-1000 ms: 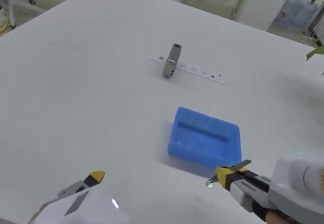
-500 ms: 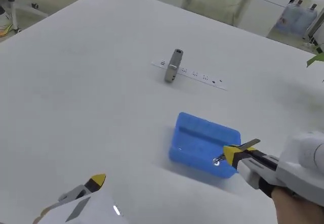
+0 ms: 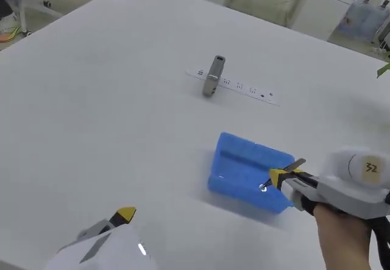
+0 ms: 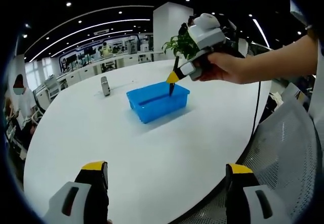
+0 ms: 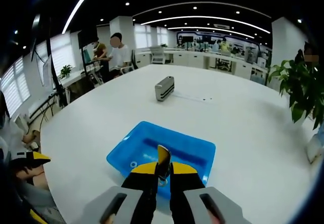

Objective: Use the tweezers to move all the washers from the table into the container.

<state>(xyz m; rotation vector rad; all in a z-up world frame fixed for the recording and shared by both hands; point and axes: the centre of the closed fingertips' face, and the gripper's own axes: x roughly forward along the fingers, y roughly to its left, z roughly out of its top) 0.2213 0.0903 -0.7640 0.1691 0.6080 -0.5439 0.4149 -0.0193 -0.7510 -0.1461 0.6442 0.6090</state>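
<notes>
At the bottom of the left gripper view, the left gripper is held low over the table. Its jaws are wide apart and nothing is between them. Their tips are capped in yellow plastic.

To the lower right of the head view, the right gripper is closed narrowly on the tweezers, a thin strip of bare steel. A washer, small, flat and shiny, is pinched at the lower tip.

One second ago this tip was still outside the near right corner of the container. It has since been carried over the wall and is now seen above the blue floor. It is judged that the transport is finished and only the release is left.

The container is a shallow rectangular tray of blue plastic with rounded corners and a smooth, slightly glossy inside. A second washer is seen lying on its floor, at the left in the right gripper view. Whether more washers wait on the table cannot be told.

Further up the matte white table, a grey metal block with rounded edges is seen. It lies beside a flat white socket strip.
</notes>
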